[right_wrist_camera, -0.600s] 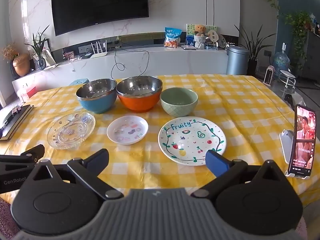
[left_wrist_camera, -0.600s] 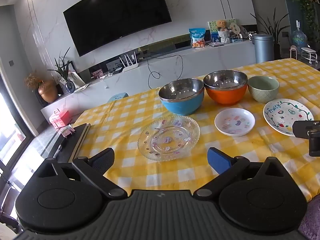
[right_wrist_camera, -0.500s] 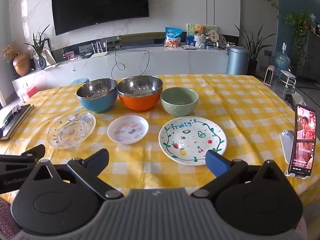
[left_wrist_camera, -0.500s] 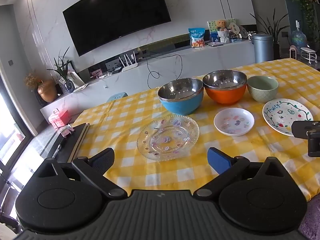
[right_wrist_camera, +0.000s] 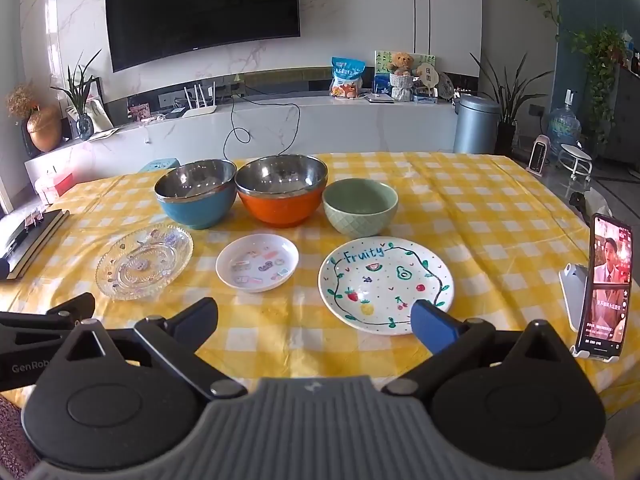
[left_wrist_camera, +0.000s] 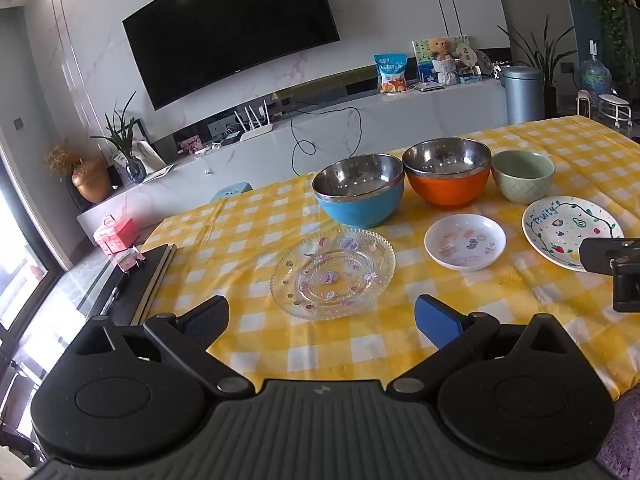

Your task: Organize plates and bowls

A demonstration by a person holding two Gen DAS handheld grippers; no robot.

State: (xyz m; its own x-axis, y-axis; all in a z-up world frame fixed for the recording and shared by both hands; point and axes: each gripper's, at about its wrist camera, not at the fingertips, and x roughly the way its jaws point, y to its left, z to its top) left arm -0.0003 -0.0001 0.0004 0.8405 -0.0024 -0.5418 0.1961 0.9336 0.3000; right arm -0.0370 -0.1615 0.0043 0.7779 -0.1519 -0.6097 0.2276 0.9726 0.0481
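Yellow-and-white checked cloth covers the table (right_wrist_camera: 500,216), and on it the dishes sit in two rows, all upright with their openings facing up; being round, none has a long axis to speak of. In the far row, from left to right in the right wrist view, stand the blue bowl (right_wrist_camera: 196,210) and the orange bowl (right_wrist_camera: 280,208), both steel-lined and touching or very nearly so, then the green bowl (right_wrist_camera: 360,210) with a quilted pattern on its outside, just beside the orange one. In the near row lie the glass plate (right_wrist_camera: 144,260), clear with a ribbed rim and small coloured motifs, the small white plate (right_wrist_camera: 257,263) dotted with stickers, and the fruit plate (right_wrist_camera: 386,284) (lettered "Fruity", the word reading upright toward the camera), each apart from its neighbours.

Both tools hover short of the dishes with nothing between their fingers. The left gripper (left_wrist_camera: 322,316) has its jaws spread wide before the glass plate; the right gripper (right_wrist_camera: 314,318) is likewise wide apart, its blue pad overlapping the fruit plate's near rim in the picture. A phone (right_wrist_camera: 606,286) stands on a holder at the right.
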